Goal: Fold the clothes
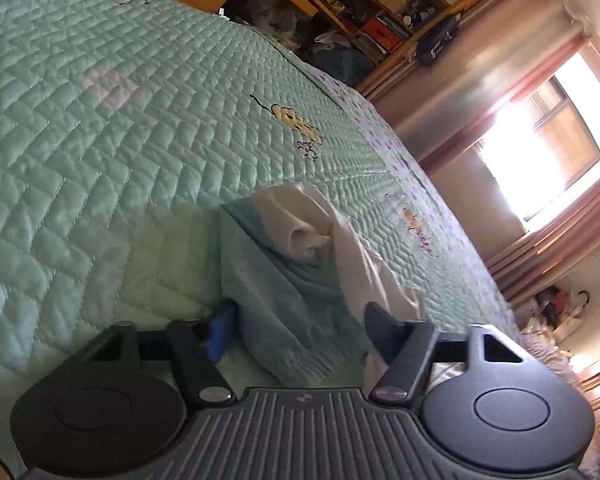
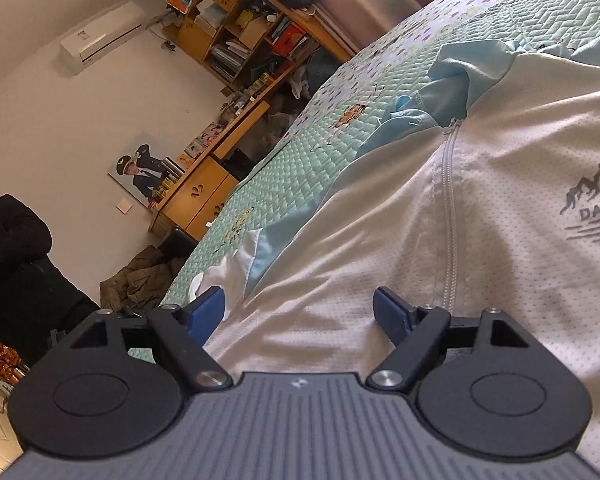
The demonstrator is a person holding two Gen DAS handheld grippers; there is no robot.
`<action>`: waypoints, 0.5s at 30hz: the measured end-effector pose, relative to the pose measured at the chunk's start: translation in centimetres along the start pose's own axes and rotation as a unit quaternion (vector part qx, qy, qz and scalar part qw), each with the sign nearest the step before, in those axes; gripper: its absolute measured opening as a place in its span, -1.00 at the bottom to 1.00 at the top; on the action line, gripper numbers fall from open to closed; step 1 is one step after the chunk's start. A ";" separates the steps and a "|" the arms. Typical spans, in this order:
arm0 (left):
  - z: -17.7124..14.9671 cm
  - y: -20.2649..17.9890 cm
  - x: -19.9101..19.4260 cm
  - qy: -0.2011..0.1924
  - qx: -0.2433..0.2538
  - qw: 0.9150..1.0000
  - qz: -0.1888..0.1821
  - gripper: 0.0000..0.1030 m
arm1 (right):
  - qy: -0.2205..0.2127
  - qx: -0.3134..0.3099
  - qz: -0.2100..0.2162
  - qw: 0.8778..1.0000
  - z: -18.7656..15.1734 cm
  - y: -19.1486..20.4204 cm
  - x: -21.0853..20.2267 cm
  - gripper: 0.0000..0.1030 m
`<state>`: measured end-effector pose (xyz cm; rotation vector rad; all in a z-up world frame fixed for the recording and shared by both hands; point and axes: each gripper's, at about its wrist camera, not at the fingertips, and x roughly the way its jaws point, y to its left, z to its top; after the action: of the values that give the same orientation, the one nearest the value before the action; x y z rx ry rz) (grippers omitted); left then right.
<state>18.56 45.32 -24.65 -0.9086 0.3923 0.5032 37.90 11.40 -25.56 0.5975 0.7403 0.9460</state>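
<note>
A white and light-blue zip jacket [image 2: 480,208] lies spread on the green quilted bed [image 2: 292,160], zipper up, with a grey mountain logo at the right. My right gripper [image 2: 298,314] is open, its blue pads wide apart just above the jacket's white front near the hem. In the left wrist view, a sleeve [image 1: 300,280] of the jacket, blue with a white cuff, lies bunched on the quilt [image 1: 120,120]. My left gripper [image 1: 296,328] is open, with the sleeve's ribbed end between its spread fingers.
A wooden desk and bookshelf [image 2: 236,52] full of items stand past the bed's far side. A window with pink curtains [image 1: 540,152] is at the right. A person in dark clothes [image 2: 12,264] and a heap of olive clothing [image 2: 144,280] are on the floor side.
</note>
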 end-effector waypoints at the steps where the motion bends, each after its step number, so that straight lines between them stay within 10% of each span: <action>1: 0.2 0.0 0.2 0.002 0.004 1.000 0.006 -0.20 | 0.000 -0.002 -0.001 1.000 0.0 0.1 0.0 0.59; 4: 1.0 -0.4 0.9 0.012 0.040 0.999 0.026 -0.79 | 0.002 -0.004 -0.001 1.000 0.0 0.1 0.0 0.59; 9: 3.7 -2.8 2.1 0.010 0.164 0.985 0.052 -0.92 | 0.001 -0.005 0.000 1.000 0.0 -0.1 -0.1 0.59; 15: 8.1 -9.9 0.1 -0.130 0.403 0.901 0.093 -0.93 | 0.001 -0.011 -0.003 1.000 -0.1 0.0 -0.1 0.59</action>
<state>25.13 46.88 -13.76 0.0044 0.3947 0.5617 37.76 11.36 -25.61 0.5745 0.7311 0.9484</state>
